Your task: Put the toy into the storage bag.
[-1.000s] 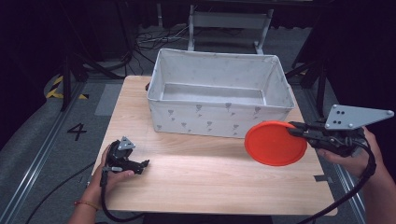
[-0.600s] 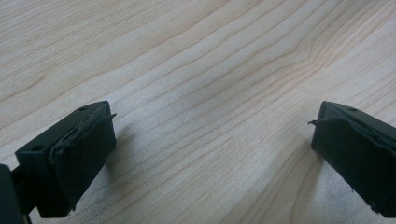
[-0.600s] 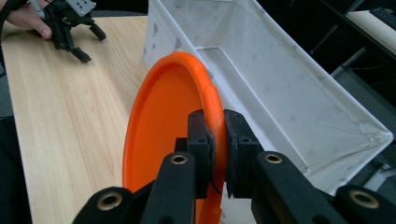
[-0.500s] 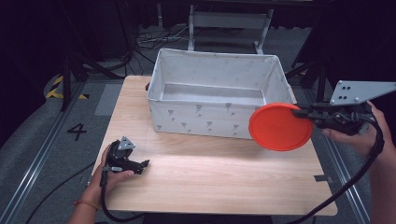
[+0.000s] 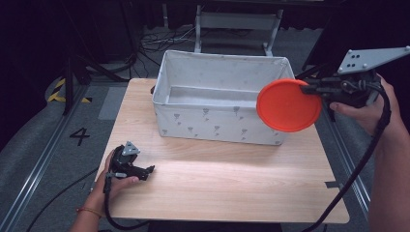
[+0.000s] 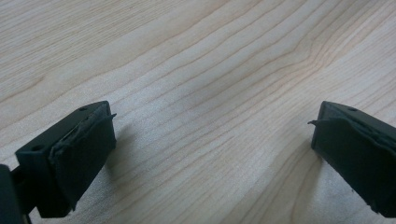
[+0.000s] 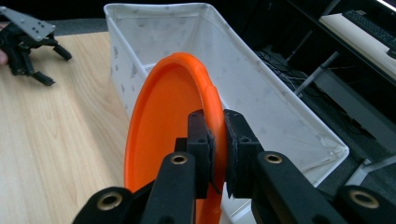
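Right gripper (image 7: 215,140): jaws clamped on rim of orange disc (image 5: 288,105), held on edge, raised beside right end of white fabric bin (image 5: 217,104)
Left gripper (image 5: 147,170): jaws wide apart, resting on wooden table (image 5: 232,183), well in front of the bin's left corner

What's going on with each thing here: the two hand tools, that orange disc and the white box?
Left tool: open, holding nothing, resting low on the table.
Right tool: shut on the disc's rim.
Orange disc: held on edge in the air, at the box's right end.
White box: open-topped, upright, looks empty inside.
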A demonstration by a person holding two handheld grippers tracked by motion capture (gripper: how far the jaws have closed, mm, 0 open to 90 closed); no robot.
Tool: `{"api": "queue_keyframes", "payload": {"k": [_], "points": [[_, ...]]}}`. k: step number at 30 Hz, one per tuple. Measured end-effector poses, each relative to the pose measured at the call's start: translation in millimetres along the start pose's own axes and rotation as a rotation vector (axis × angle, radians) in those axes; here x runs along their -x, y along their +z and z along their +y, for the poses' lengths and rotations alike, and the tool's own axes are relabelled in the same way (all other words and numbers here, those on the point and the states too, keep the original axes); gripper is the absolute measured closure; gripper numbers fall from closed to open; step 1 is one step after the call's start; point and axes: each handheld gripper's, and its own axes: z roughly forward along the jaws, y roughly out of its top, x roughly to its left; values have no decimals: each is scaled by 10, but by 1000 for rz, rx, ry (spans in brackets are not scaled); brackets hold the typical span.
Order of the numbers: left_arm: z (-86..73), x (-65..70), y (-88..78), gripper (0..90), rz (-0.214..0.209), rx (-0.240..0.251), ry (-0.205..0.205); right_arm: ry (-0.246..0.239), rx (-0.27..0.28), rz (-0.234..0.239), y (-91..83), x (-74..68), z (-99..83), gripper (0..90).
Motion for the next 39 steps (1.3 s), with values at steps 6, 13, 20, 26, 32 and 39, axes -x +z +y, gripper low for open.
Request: {"api": "queue_keyframes", "payload": {"k": [6,13,20,26,32,39], "points": [[-2,4,-1,1,1,0,-4,32,21,-1,97,209,78,821],[0,0,0,1,0,0,0,51,-1,-23,287,409,136,821],[-1,3,-1,1,1,-1,-2,56,1,-21,541,606,162,821],[-1,2,-1,1,0,0,-2,81,-8,-20,822,851,50,821],[-1,2,-1,2,0,0,-3,82,-58,-7,1017,946,-34,821],[-1,1,0,2,0,1,-1,40,-141,18,1311,941,-179,820]]}}
